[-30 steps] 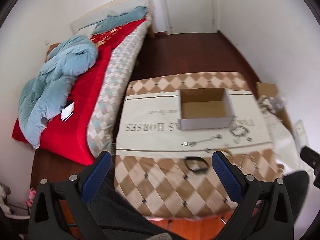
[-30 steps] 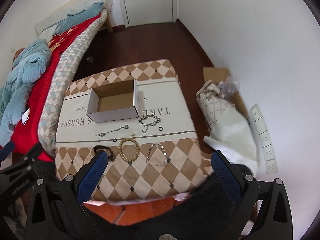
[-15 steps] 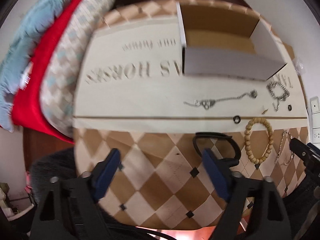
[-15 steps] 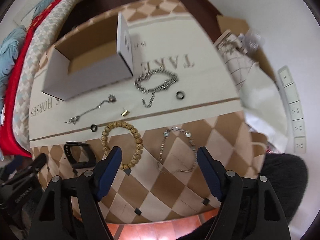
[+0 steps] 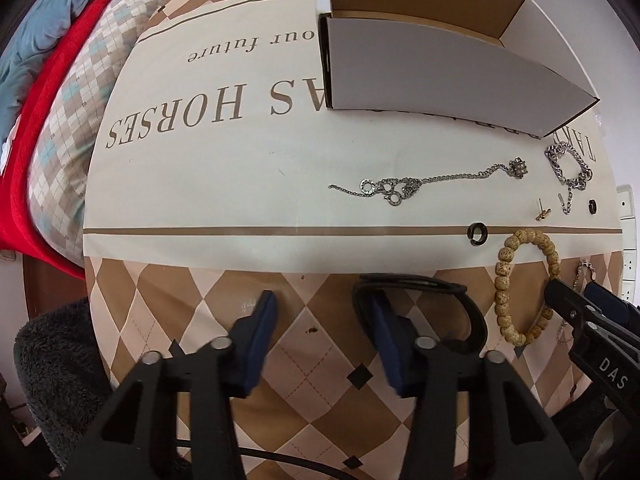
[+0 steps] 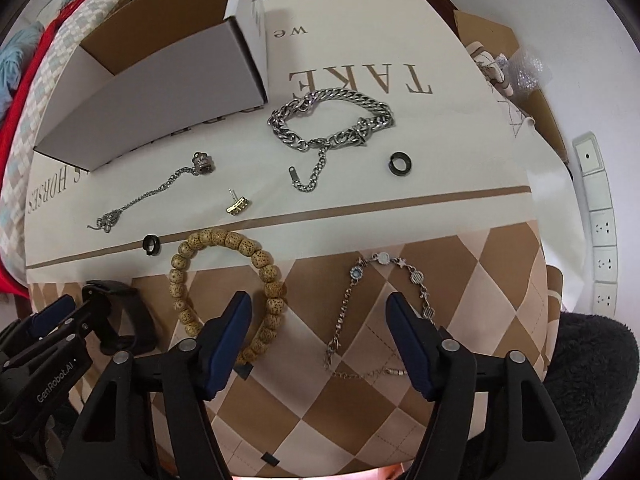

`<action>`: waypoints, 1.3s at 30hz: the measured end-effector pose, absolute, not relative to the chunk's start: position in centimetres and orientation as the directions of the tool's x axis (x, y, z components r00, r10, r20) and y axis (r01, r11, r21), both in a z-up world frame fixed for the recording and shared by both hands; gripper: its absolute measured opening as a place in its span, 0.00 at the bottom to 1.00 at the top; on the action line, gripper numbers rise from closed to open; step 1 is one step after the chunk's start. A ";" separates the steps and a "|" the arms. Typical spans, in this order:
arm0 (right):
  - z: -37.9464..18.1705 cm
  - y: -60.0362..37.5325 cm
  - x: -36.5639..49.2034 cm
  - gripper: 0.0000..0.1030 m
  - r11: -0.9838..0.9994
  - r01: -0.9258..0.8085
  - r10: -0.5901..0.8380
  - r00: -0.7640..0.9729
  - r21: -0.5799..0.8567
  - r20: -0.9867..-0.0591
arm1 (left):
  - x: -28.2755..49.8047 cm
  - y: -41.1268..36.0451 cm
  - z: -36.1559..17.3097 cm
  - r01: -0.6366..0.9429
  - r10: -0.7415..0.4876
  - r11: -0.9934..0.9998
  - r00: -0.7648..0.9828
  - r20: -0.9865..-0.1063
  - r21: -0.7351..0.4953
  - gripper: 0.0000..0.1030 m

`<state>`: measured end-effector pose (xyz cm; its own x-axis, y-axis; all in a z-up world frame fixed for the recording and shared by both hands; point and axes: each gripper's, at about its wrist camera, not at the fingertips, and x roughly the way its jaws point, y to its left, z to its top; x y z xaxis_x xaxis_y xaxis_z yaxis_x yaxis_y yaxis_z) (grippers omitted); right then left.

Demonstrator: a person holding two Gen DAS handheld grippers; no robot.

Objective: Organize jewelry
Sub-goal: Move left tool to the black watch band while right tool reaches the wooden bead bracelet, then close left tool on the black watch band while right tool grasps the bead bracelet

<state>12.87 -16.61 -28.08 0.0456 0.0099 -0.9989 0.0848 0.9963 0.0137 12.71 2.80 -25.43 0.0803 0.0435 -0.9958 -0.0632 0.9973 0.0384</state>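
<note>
Left gripper (image 5: 320, 312), black frame w/ blue pads, spread wide, low over the tan-and-cream diamond-pattern tablecloth (image 5: 224, 208). Right-side pad set inside the loop of the black band-style bracelet (image 5: 460, 300), lying flat on the checked part; contact w/ the band can't be judged. Nothing pinched.

Right gripper (image 6: 320, 312) also spread, holding nothing. Left pad just beside/over the wooden bead bracelet (image 6: 224, 280), right pad at the edge of the thin silver charm bracelet w/ round blue-grey discs (image 6: 380, 300); charm chain mostly between the pads.

On the cream band farther out: chunky silver curb-link bracelet (image 6: 332, 120) nr the "TAKE" lettering, black ring (image 6: 401, 163) to its right, small gold stud earring (image 6: 239, 205), thin silver chain w/ small crown-like charm (image 6: 160, 188), second small black ring (image 6: 151, 245) on the brown stripe.

Open white cardboard box w/ brown inside (image 6: 160, 76) at the far side, upright; no jewelry visible in the part of the interior shown. All pieces outside it.
</note>
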 end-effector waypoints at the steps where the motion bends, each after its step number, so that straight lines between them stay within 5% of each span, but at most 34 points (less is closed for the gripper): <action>1: -28.1 -16.5 13.0 0.63 0.997 0.080 0.007 0.043 0.010 -0.999 | 12.8 3.1 -25.7 -0.063 0.045 0.997 0.092 -0.995 0.039 0.35; 4: -28.0 -15.9 13.0 0.61 0.998 0.056 -0.012 0.048 -0.010 -0.999 | 12.7 2.9 -25.6 -0.056 0.079 0.996 0.119 -0.990 0.073 0.22; 13: -27.4 -14.0 12.7 0.51 1.000 0.019 -0.022 0.076 -0.020 -0.997 | 11.7 2.3 -24.9 -0.042 0.120 0.993 0.156 -0.980 0.115 0.07; 15: -27.2 -13.7 12.6 0.43 1.000 0.012 -0.021 0.086 -0.020 -0.996 | 11.6 2.0 -24.8 -0.039 0.123 0.992 0.167 -0.978 0.118 0.05; 19: -26.9 -13.1 12.5 0.10 1.000 0.012 -0.016 0.092 -0.015 -0.996 | 11.8 2.0 -24.4 -0.034 0.125 0.992 0.189 -0.974 0.121 0.03; 39: -21.3 -13.1 11.0 0.10 0.996 0.033 0.075 0.195 0.083 -0.978 | 10.2 2.2 -17.6 -0.036 0.113 0.994 0.337 -0.935 0.107 0.01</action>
